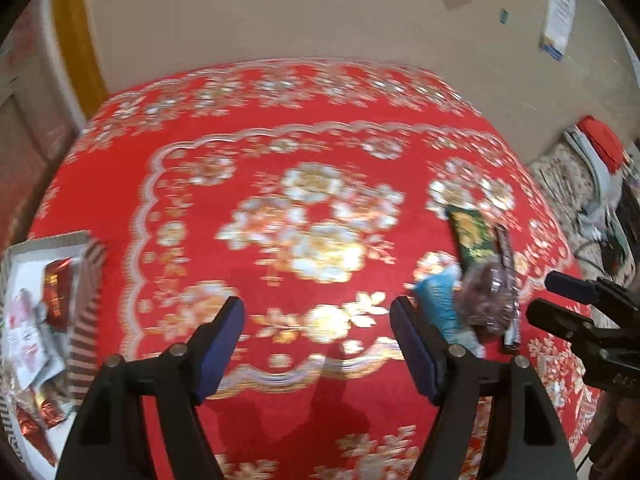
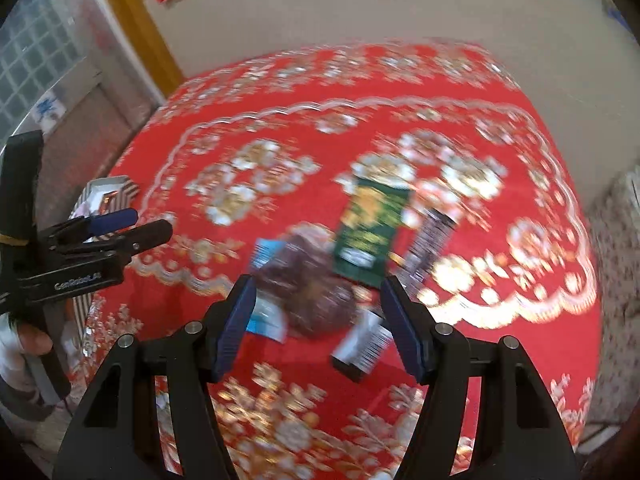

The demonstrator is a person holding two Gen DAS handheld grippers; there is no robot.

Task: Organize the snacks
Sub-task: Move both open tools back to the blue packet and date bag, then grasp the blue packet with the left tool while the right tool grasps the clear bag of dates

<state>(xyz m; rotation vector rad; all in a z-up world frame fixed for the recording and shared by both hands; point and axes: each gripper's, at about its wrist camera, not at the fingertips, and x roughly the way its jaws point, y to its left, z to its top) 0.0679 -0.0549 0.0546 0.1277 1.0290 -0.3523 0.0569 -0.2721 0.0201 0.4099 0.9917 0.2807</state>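
Note:
A pile of snack packets lies on the red flowered tablecloth (image 2: 520, 312): a green packet (image 2: 370, 232), a brown clear bag (image 2: 316, 288), a blue packet (image 2: 266, 254) and a dark wrapped bar (image 2: 430, 240). My right gripper (image 2: 318, 328) is open and empty, hovering just above the pile. The pile also shows in the left wrist view, with the green packet (image 1: 474, 238) and blue packet (image 1: 438, 300). My left gripper (image 1: 318, 348) is open and empty over bare cloth, left of the pile. A striped box (image 1: 86, 308) holding several snacks sits at the left.
The striped box (image 2: 110, 196) also shows at the table's left edge in the right wrist view. The right gripper (image 1: 580, 304) appears at the right of the left wrist view. A beige wall stands behind the table. Cables and clutter (image 1: 600, 216) lie off the right edge.

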